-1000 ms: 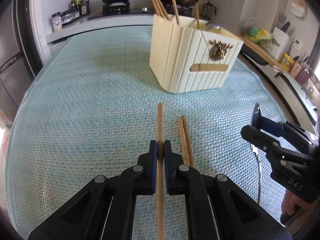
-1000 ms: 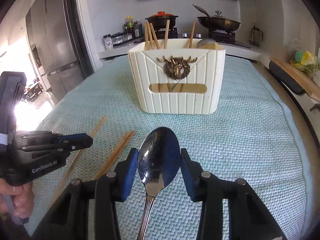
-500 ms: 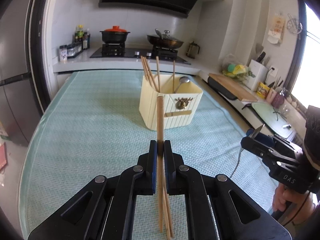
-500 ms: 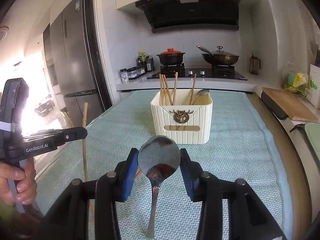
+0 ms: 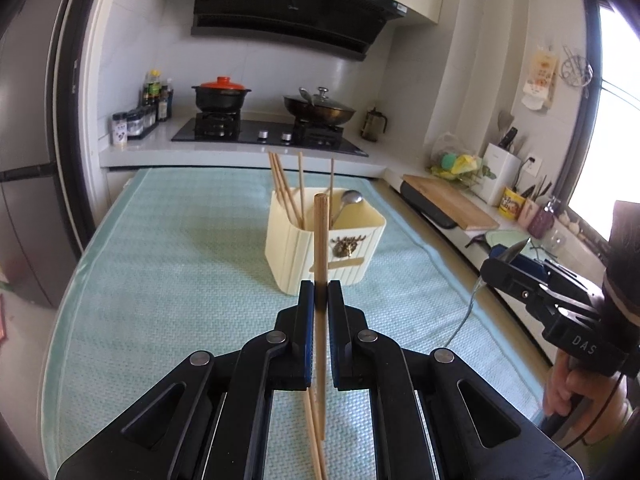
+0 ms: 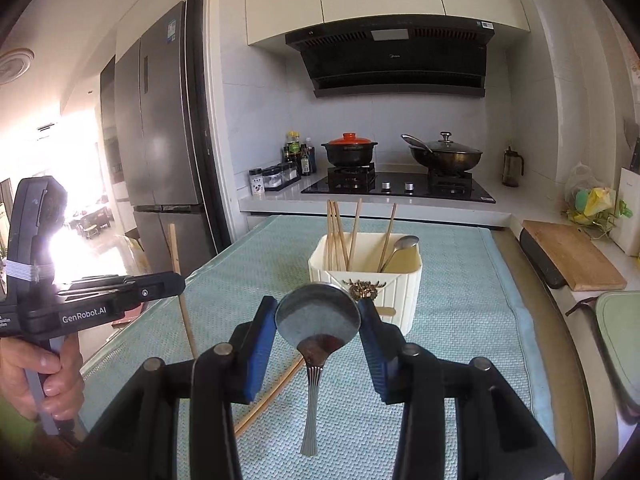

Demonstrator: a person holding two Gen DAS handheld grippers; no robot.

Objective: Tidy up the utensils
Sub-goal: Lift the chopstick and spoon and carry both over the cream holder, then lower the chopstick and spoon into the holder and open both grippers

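On the left, the left gripper (image 5: 319,300) pinches a wooden chopstick (image 5: 319,248) between its blue pads, the stick standing nearly upright above the teal woven mat (image 5: 180,260). The chopstick looks light, stiff and slim, with a dry matte grain that should sit well against the pads; held near its middle as it is, it probably will not swing much, though a thin round stick can roll or pivot if the squeeze slackens. Two more chopsticks (image 6: 268,394) lie on the mat near the grippers, apart from the held one.

Farther back, in the middle of the mat, stands the cream ribbed holder (image 5: 296,256), a boxy plastic tub with a small brass stag emblem on its front. Several chopsticks lean in its left part and a metal spoon (image 6: 402,246) leans toward its right.

On the right, the right gripper (image 6: 318,316) clamps a steel spoon (image 6: 316,320) across the edges of its bowl, handle hanging down with a fluted end. The spoon appears heavier than the chopstick, hard, polished and slippery; gripping the curved bowl rim gives little flat contact, so it may tilt or slide. A hold on the narrow neck would likely be steadier.
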